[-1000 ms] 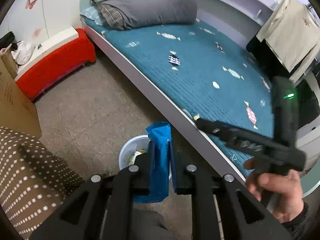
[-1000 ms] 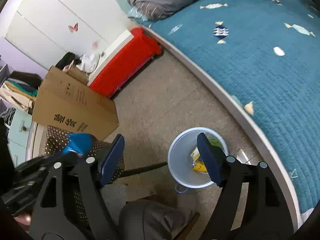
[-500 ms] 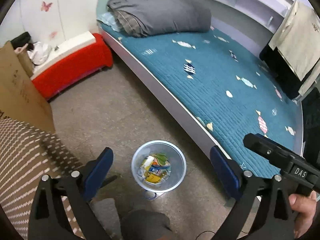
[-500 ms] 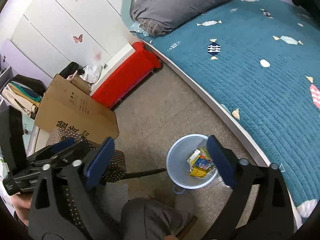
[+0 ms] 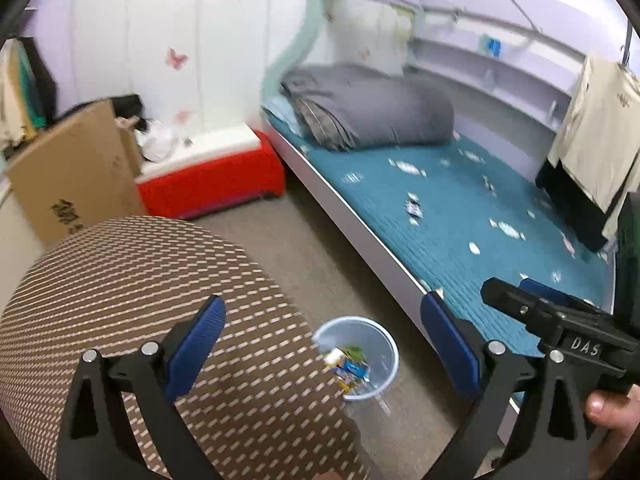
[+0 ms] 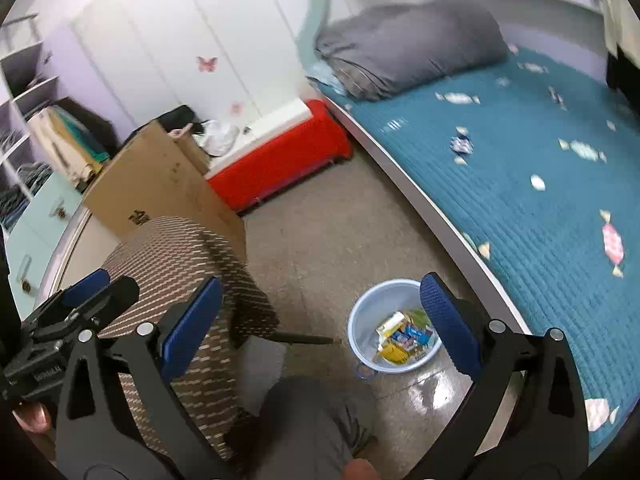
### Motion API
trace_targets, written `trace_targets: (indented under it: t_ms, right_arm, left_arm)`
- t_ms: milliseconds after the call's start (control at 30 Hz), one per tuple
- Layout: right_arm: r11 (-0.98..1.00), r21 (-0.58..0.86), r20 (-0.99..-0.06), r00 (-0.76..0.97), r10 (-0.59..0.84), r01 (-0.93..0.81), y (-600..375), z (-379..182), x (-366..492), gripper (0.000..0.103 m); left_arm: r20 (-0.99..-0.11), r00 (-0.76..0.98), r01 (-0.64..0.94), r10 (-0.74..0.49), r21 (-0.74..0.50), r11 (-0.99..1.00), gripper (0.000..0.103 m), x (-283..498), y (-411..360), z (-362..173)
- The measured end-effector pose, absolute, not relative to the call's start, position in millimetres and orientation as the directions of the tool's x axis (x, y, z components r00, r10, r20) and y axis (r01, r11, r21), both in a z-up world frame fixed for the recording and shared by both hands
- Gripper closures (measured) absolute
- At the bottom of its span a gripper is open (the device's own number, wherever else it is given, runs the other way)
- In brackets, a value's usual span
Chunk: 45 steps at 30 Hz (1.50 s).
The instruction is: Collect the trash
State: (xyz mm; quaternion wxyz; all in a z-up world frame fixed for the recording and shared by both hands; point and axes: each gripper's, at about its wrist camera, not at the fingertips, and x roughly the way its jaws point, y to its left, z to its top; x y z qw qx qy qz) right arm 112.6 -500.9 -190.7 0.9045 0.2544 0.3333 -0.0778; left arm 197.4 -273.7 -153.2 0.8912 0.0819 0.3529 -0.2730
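Note:
A pale blue bin (image 5: 362, 330) (image 6: 362, 314) stands on the floor beside the bed, with several colourful wrappers (image 5: 351, 365) (image 6: 404, 336) lying in it. My left gripper (image 5: 323, 304) hangs well above it, open wide, with nothing between its blue pads (image 5: 196, 340). My right gripper (image 6: 320, 284) is also open and empty, high over the floor just left of the bin. Each gripper shows in the other's view: the right gripper (image 5: 516, 292) at the right edge, the left gripper (image 6: 112, 284) at the left edge, each held by a hand.
A brown dotted chair seat (image 5: 140, 300) (image 6: 172, 264) is close on the left, half covering the bin in the left wrist view. The bed (image 5: 460, 220) (image 6: 520, 180) runs along the right. A cardboard box (image 6: 160, 176) and a red bench (image 6: 280, 160) stand behind. A person's knee (image 6: 308, 420) is below.
The left gripper was shut on a blue packet over the bin; it has opened and the packet is gone from it. The right jaws widened. Both grippers rose and tilted up.

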Motion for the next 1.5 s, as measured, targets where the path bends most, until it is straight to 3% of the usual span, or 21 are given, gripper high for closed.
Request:
trace_targets:
  t_ms: [467,800,1167,1500]
  right_arm:
    - [0.943,0.300,-0.484,0.875,0.020,0.145,-389,-85,63,0.006]
    - [0.965,0.229,-0.378,0.925,-0.028,0.123,-347,-37,16,0.006]
    - [0.977,0.169,-0.291,0.954,-0.074,0.127,-326,-18,-20,0.006]
    - [0.983,0.142,-0.254,0.964,-0.082,0.121,-312,-13,-31,0.006]
  left_arm:
    - [-0.453,0.848,0.324,-0.275,0.033,0.945,0.005,105,-161,-66]
    - [-0.331,0.923,0.213,-0.197,0.014,0.977,0.005,50,-112,-27]
    - [-0.285,0.932,0.216,-0.223,-0.055,0.975,0.005,9,-95,-12]
    - [-0.244,0.943,0.225,-0.228,-0.038,0.974,0.005,-13,-89,-9]
